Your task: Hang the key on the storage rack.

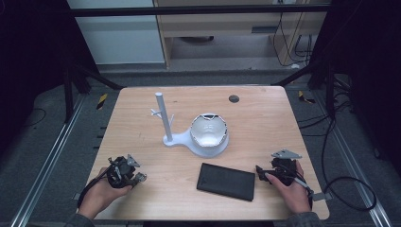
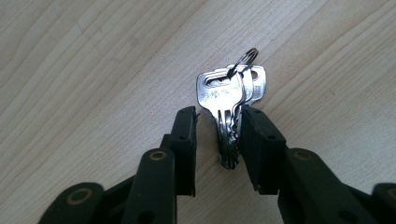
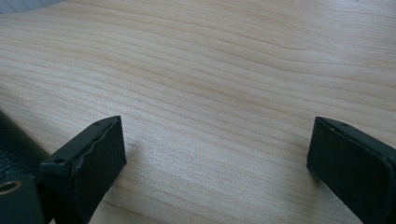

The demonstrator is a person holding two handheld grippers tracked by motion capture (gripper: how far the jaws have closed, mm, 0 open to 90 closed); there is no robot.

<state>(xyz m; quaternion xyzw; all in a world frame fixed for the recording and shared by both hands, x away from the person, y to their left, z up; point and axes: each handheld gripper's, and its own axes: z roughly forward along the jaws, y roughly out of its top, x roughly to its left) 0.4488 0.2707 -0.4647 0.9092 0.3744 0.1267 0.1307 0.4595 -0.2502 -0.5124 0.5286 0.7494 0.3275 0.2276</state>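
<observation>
A bunch of silver keys (image 2: 219, 93) on a split ring lies flat on the wooden table (image 1: 265, 123) near its front left. My left gripper (image 2: 219, 114) points down over them, its jaws on either side of the key blades. The right jaw touches the blades, while a gap remains at the left jaw, so nothing is pinched. In the high view the left gripper (image 1: 135, 176) sits in a hand at the table's front left. My right gripper (image 1: 265, 171) rests at the front right, wide open over bare wood (image 3: 215, 140).
A black flat wallet (image 1: 226, 181) lies between the two hands, and its edge (image 3: 14, 140) lies just left of the right gripper's jaw. A white stand with an upright post (image 1: 162, 116) and a bowl-shaped dish (image 1: 209, 132) occupies the middle. A small dark disc (image 1: 233, 99) lies near the far edge.
</observation>
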